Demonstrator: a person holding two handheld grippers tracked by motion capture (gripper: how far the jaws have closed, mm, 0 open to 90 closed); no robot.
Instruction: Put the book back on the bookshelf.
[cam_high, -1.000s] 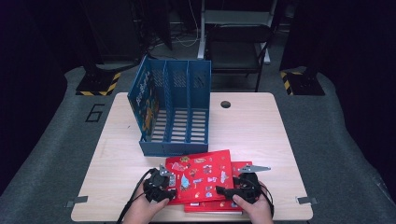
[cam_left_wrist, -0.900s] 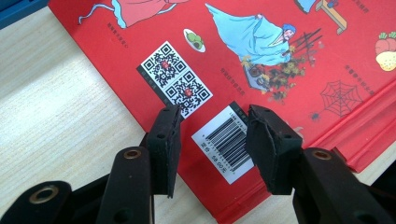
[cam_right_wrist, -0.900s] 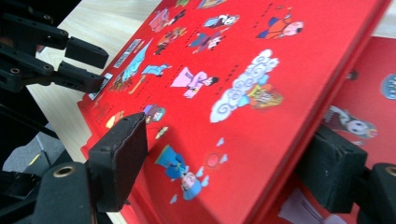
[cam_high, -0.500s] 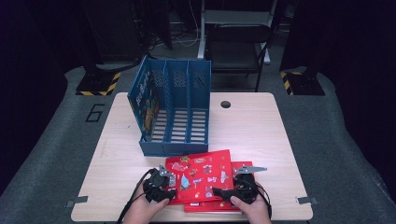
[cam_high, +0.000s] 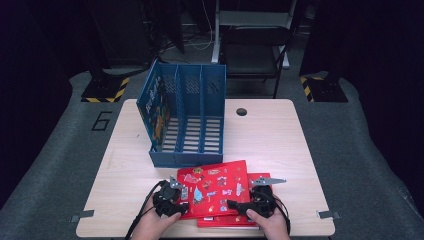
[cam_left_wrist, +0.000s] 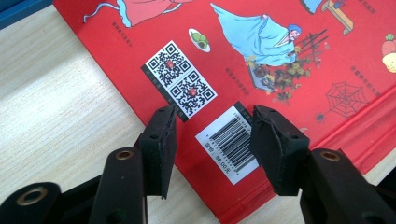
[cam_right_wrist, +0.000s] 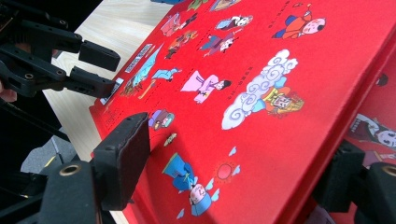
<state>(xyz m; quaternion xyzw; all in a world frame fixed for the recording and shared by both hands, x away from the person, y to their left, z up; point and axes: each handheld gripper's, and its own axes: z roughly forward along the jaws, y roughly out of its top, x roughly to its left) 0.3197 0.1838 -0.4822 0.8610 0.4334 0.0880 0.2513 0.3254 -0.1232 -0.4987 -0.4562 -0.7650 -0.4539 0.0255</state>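
A: Where does the top red book (cam_high: 216, 194) lie, relative to each gripper?

B: It lies flat on a second red book (cam_high: 260, 181), at the near edge of the table (cam_high: 280, 135). Its long axis runs roughly left to right, slightly skewed. The left gripper (cam_high: 176, 196) is at its left corner; the right gripper (cam_high: 239, 204) is at its near right edge.

A: State of the jaws?

B: Left gripper (cam_left_wrist: 212, 135): jaws spread, poised over the barcode corner, nothing pinched. Right gripper (cam_right_wrist: 233, 163): jaws spread wide, straddling the book's edge, one above the cover and one below; contact cannot be confirmed.

A: Which gripper is nearer to a hold?

B: The right, by judgement; it already brackets the edge.

A: Obstructions?

B: The blue file rack (cam_high: 186, 120) stands just behind the book, open side facing the person. The lower book under the right jaw could be caught along with the top one.
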